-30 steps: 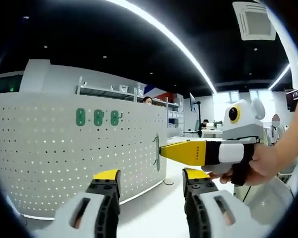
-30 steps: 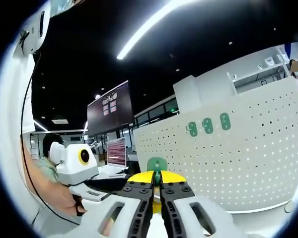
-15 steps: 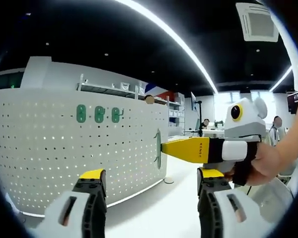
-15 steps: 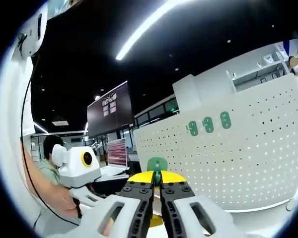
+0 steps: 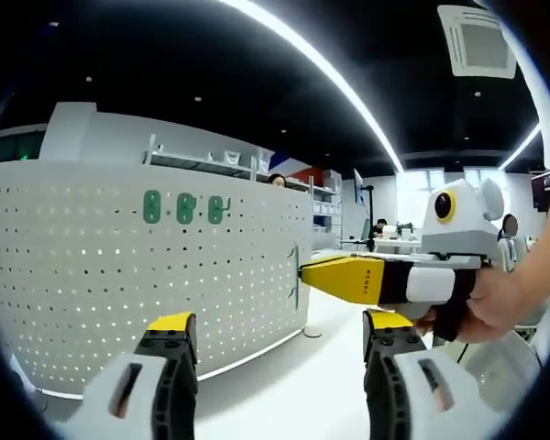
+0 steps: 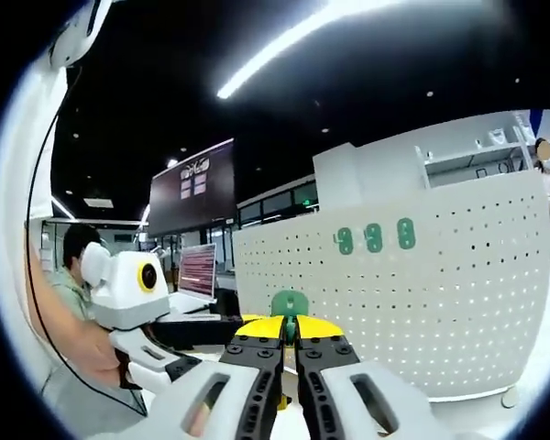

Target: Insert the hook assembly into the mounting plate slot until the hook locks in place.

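Observation:
The white perforated mounting plate (image 5: 119, 275) stands upright on the table, with three green hooks (image 5: 183, 208) in a row near its top. My right gripper (image 5: 302, 270) reaches in from the right, its yellow jaws shut on a green hook assembly (image 5: 294, 275) at the plate's right edge. Whether the hook touches the plate I cannot tell. In the right gripper view the right gripper (image 6: 290, 323) pinches the green hook assembly (image 6: 290, 302) in front of the plate (image 6: 440, 302), below the three hooks (image 6: 374, 238). My left gripper (image 5: 280, 323) stands open and holds nothing.
A white table top (image 5: 284, 385) runs under the plate. A shelf unit (image 5: 211, 167) rises behind it. A person's hand (image 5: 500, 302) holds the right gripper. A large dark screen (image 6: 194, 188) and a small monitor (image 6: 199, 272) stand at the back left.
My left gripper's jaws have spread wider apart than a second ago. The right gripper still holds the green hook by the plate's edge; its view has swung a little.

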Demonstrator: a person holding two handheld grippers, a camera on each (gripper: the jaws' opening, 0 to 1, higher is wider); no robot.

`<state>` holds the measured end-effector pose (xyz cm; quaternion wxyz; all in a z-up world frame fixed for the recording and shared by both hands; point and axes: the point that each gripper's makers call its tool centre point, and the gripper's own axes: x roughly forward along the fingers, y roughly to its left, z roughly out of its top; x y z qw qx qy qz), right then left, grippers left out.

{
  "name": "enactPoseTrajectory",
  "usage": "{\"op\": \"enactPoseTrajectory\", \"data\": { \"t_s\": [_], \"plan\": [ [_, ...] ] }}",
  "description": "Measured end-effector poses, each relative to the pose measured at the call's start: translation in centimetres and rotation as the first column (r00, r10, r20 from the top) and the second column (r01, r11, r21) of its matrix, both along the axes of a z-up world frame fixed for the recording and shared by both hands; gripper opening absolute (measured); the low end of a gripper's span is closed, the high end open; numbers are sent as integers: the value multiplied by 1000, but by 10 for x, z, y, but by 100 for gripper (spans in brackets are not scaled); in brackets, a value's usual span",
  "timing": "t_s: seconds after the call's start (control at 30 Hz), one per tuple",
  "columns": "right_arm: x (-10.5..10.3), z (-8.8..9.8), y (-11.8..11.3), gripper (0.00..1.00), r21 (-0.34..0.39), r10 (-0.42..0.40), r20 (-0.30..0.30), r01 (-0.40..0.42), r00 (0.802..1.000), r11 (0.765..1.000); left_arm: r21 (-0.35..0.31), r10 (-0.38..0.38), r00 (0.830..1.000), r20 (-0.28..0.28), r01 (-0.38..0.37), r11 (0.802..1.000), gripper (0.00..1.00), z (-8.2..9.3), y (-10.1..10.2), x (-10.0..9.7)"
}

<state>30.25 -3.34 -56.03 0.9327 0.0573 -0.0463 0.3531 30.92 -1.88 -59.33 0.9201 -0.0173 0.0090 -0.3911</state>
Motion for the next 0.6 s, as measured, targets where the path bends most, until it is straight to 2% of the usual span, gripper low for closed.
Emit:
{"op": "enactPoseTrajectory", "data": {
  "t_s": [0.17,0.2,0.47,0.6],
  "plan": [
    [10,-4,-21,1,7,-107,-35,107,994,994,-13,7,1000,-6,-7,1000,76,0,2,1],
    [12,-8,-23,1,6,-110,-53,110,993,994,-14,9,1000,-8,-9,1000,76,0,3,2],
    [18,-16,-41,1,-19,-189,-79,188,979,982,-11,20,1000,-12,-20,1000,75,-1,6,4],
    [18,-18,-45,1,-22,-200,-86,198,976,980,-10,22,1000,-13,-22,1000,75,-2,7,4]
  ]
}}
